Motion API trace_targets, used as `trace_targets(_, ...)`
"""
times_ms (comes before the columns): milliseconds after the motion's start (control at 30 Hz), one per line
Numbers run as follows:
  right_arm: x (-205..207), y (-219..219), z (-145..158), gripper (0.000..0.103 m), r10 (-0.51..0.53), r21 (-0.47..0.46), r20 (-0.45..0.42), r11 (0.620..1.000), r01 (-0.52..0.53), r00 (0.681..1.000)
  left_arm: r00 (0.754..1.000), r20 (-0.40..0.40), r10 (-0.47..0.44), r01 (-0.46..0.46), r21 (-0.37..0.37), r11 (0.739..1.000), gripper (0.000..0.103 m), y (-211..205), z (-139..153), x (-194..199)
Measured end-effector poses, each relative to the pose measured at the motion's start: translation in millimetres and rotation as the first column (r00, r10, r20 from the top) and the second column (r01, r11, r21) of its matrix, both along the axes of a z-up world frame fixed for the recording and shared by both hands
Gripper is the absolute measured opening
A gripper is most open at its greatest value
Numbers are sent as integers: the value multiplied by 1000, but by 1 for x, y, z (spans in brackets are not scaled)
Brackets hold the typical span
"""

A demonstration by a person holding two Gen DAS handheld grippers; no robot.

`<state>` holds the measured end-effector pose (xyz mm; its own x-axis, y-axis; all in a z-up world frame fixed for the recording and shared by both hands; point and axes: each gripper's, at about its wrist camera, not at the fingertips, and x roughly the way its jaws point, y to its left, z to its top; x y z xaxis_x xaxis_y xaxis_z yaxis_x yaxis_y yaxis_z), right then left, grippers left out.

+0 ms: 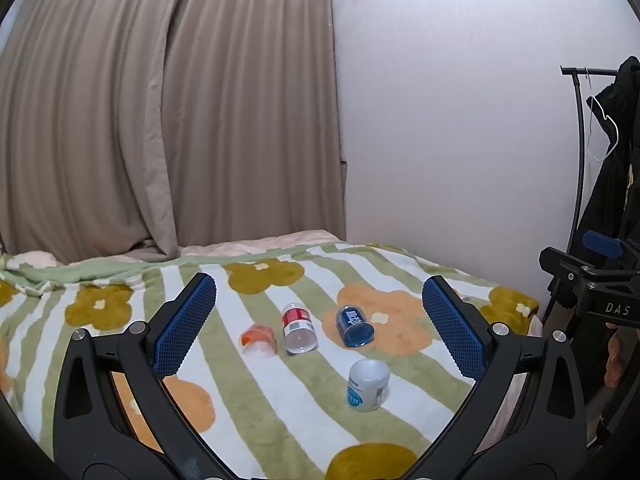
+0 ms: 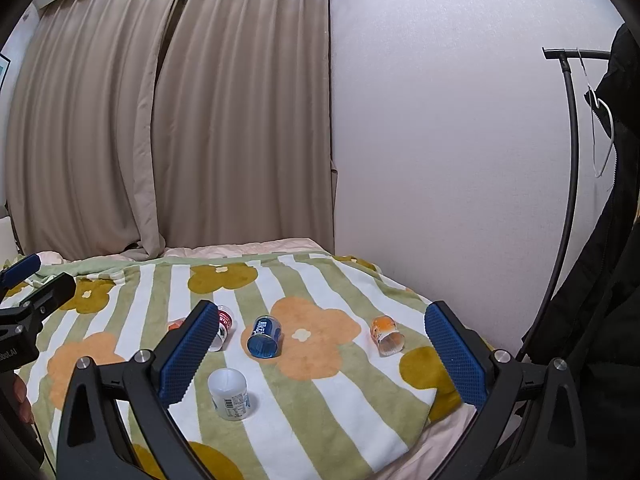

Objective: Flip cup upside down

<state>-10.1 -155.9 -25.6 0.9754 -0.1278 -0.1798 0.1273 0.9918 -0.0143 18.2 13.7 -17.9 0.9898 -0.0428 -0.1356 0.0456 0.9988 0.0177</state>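
Both grippers hang over the bed, and nothing is gripped. The left gripper (image 1: 318, 326) has its blue ribbed pads spread wide, and so does the right gripper (image 2: 324, 350), jaws fully apart with only blanket between them.

On the striped floral blanket (image 1: 256, 412) sit several small cups. Low in the middle of the left wrist view, the white cup (image 1: 367, 385) stands with its closed end on top and a blue-printed label on its side; it looks already mouth-down, though the rim against the fabric is hard to make out. Up and to its left, the red-and-white cup (image 1: 298, 327) lies tipped on its side, open mouth toward the camera. Just beside that, further left, a smaller orange cup (image 1: 259, 339) also lies over. To the right of centre the blue cup (image 1: 354, 326) lies on an orange flower, mouth facing the lens.

In the right wrist view a second orange cup (image 2: 386, 335) lies on its side at centre right, well apart from the others.

Beige curtains (image 1: 168, 120) fill the upper left, a white wall (image 1: 440, 120) the upper right, and a black clothes rack (image 2: 572, 184) with dark garments stands at the right edge.
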Motion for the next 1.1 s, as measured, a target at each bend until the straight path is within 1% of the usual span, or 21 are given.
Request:
trace_targets(433, -1, -1, 0, 103, -1, 0, 0, 1000, 1, 1000, 1000, 15, 5, -6, 10, 1000, 103, -1, 1, -2)
trace_targets(600, -1, 7, -1, 103, 7, 6, 3, 1000, -7, 1000, 1000, 18, 1, -1, 12, 1000, 103, 0, 1, -3)
trace_targets(700, -1, 6, -1, 103, 7, 6, 3, 1000, -7, 1000, 1000, 18, 8, -9, 27, 1000, 103, -3, 2, -4)
trace_targets(867, -2, 8, -1, 102, 8, 6, 1, 1000, -8, 1000, 999, 42, 26, -28, 56, 998, 103, -7, 5, -7)
trace_targets(967, -2, 8, -1, 102, 7, 6, 2, 1000, -7, 1000, 999, 42, 21, -23, 50, 998, 103, -8, 5, -6)
trace_targets(1100, -2, 7, -1, 103, 6, 6, 2, 1000, -6, 1000, 999, 42, 3, -4, 12, 1000, 103, -3, 6, -6)
